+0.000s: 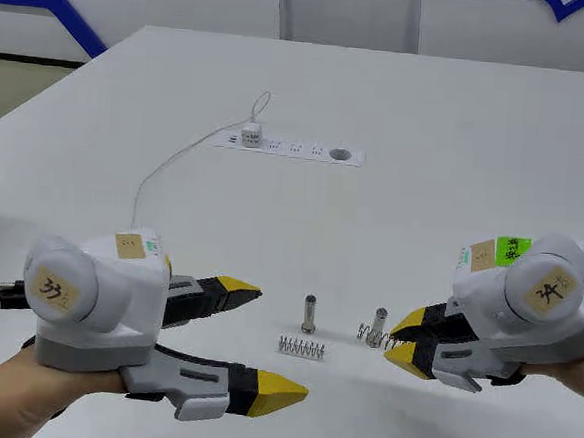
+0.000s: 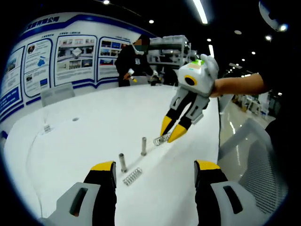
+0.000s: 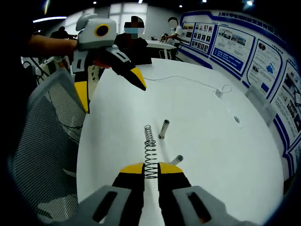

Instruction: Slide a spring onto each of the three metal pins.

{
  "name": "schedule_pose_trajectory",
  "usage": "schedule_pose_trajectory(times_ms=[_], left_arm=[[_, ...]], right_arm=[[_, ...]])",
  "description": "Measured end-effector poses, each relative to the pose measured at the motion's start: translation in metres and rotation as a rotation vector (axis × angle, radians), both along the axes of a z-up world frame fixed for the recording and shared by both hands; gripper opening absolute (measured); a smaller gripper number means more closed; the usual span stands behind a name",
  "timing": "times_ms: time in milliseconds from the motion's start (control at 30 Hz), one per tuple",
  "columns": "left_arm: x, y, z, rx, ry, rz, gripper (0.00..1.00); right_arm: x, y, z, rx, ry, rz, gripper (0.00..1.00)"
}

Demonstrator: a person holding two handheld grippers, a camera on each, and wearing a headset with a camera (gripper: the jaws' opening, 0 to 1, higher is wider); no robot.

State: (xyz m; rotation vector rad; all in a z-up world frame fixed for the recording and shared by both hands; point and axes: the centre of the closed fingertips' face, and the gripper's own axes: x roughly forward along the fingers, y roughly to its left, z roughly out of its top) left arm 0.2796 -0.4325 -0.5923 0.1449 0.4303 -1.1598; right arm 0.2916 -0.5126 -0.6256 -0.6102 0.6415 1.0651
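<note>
Head view: the right gripper (image 1: 402, 339) has its jaws closed narrowly on one end of the held spring (image 1: 371, 334), whose free length reaches left, low over the table (image 1: 452, 220). Gripping it by the end leaves the rest of the coil clear to pass over a pin, and this appears to be the approach to threading.

The right pin (image 1: 379, 325) stands upright just beside the jaw tips, with the spring at its foot. Whether the two touch cannot be told. The left pin (image 1: 309, 313) stands apart to the left, bare. The loose spring (image 1: 301, 347) lies flat on the table just nearer than it.

The left gripper (image 1: 263, 342) hangs at the near left with its jaws wide apart and nothing between them, probably placed ready to take the loose spring or steady a pin. A power strip (image 1: 287, 147) lies at the far middle, well clear of the work.

Right gripper view: the held spring (image 3: 150, 165) runs straight forward from between the closed jaws. The right pin (image 3: 177, 160) is just to its right and the left pin (image 3: 164, 128) is farther on.

Left gripper view: both pins (image 2: 144, 146) (image 2: 122, 162) and the loose spring (image 2: 132, 176) lie ahead, between the spread jaws.
</note>
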Motion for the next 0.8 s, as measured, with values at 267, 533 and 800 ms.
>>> schedule_pose_trajectory(times_ms=[267, 533, 800], left_arm=[[-0.009, -0.025, 0.003, -0.005, -0.004, -0.081, 0.58], [-0.016, -0.04, -0.003, 0.0, 0.005, -0.14, 0.47], [-0.015, -0.04, -0.004, 0.03, -0.023, -0.176, 0.36]], right_arm=[[-0.019, 0.015, 0.012, -0.025, -0.062, 0.121, 0.1], [-0.029, 0.031, 0.021, -0.004, -0.091, 0.16, 0.1], [-0.036, 0.039, 0.027, -0.004, -0.08, 0.174, 0.1]])
